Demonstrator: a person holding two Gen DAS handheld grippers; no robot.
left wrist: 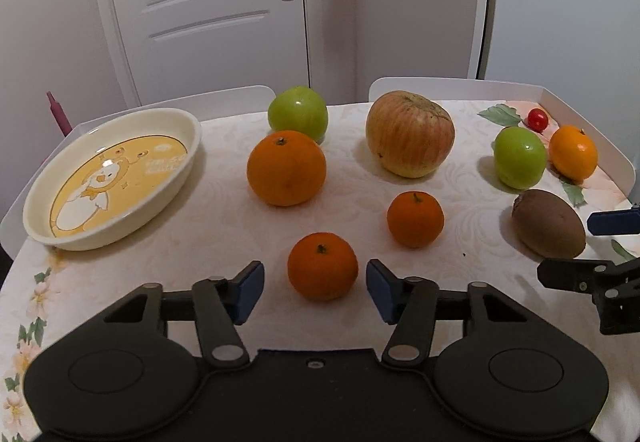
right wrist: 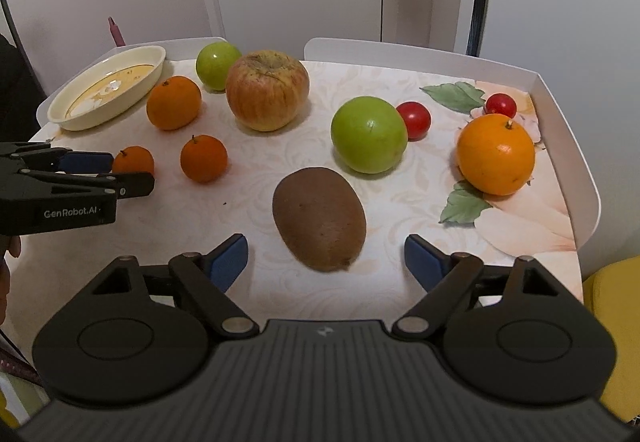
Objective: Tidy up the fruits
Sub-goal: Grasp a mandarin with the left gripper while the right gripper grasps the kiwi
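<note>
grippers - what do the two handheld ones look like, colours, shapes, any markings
Both are matte black plastic. The left gripper and the right gripper each have two angled link arms on silver pivot pins, tipped with blue rubbery pads, above a body with two round housings. The right one's body is ribbed with a small logo. The left one's side reads GenRobot.AI in white. No cables show.

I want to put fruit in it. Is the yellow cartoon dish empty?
Empty. The cream oval dish with the yellow cartoon bottom shows only its picture inside; all the fruit sits on the tablecloth.
</note>
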